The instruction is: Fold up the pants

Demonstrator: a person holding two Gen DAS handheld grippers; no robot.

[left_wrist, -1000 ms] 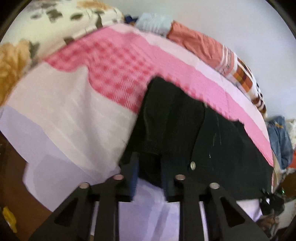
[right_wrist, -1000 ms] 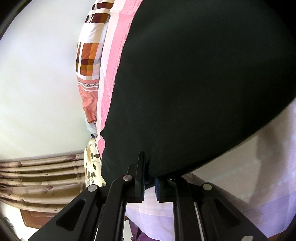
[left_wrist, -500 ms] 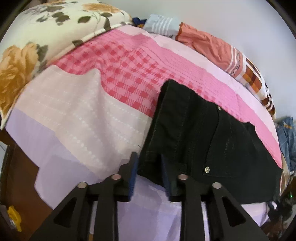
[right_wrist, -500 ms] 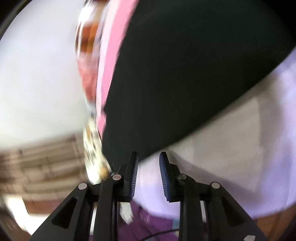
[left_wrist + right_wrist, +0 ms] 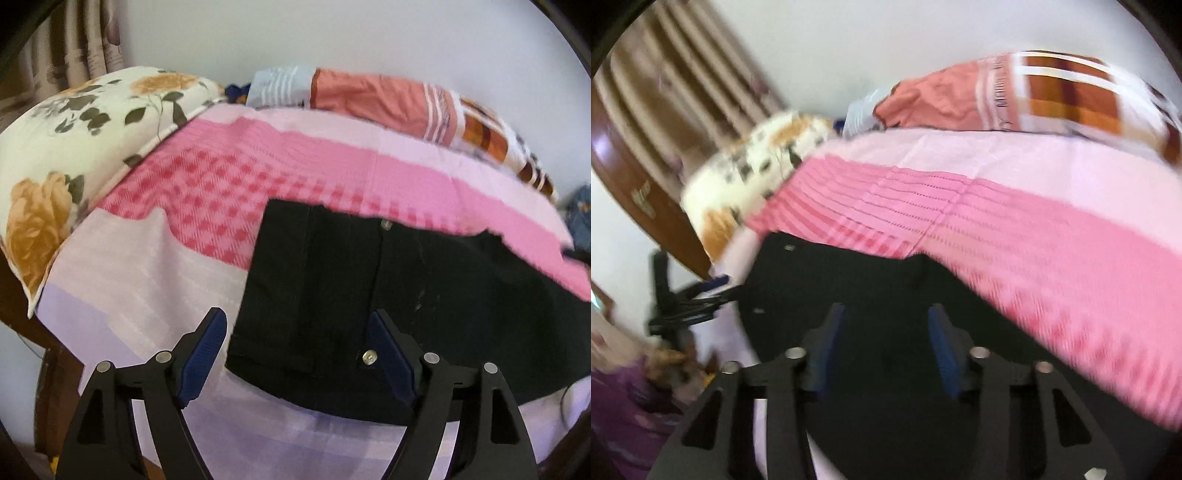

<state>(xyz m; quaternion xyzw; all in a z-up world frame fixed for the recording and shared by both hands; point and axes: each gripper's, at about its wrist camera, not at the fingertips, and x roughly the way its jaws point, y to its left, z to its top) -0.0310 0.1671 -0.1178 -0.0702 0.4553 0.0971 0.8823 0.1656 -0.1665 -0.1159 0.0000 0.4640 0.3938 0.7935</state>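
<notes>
Black pants (image 5: 354,295) lie flat on a pink and lilac bed sheet (image 5: 207,184), waistband end to the left, a metal button (image 5: 369,356) at the near edge. My left gripper (image 5: 297,332) is open and empty, just above the near waistband edge. In the blurred right wrist view the pants (image 5: 886,295) spread under my right gripper (image 5: 884,328), which is open and empty above the cloth. The left gripper (image 5: 690,299) shows at the left edge of that view.
A floral pillow (image 5: 74,136) lies at the left head of the bed. An orange and checked blanket (image 5: 406,99) runs along the far wall. Brown curtains (image 5: 683,92) and a wooden bed frame (image 5: 635,192) stand at the left. Blue denim clothes (image 5: 580,210) sit at the far right.
Both grippers have let go of the pants and opened wide. The pants now lie flat on the bed. Both grippers have pulled back, and the right one has swung to face along the bed.
</notes>
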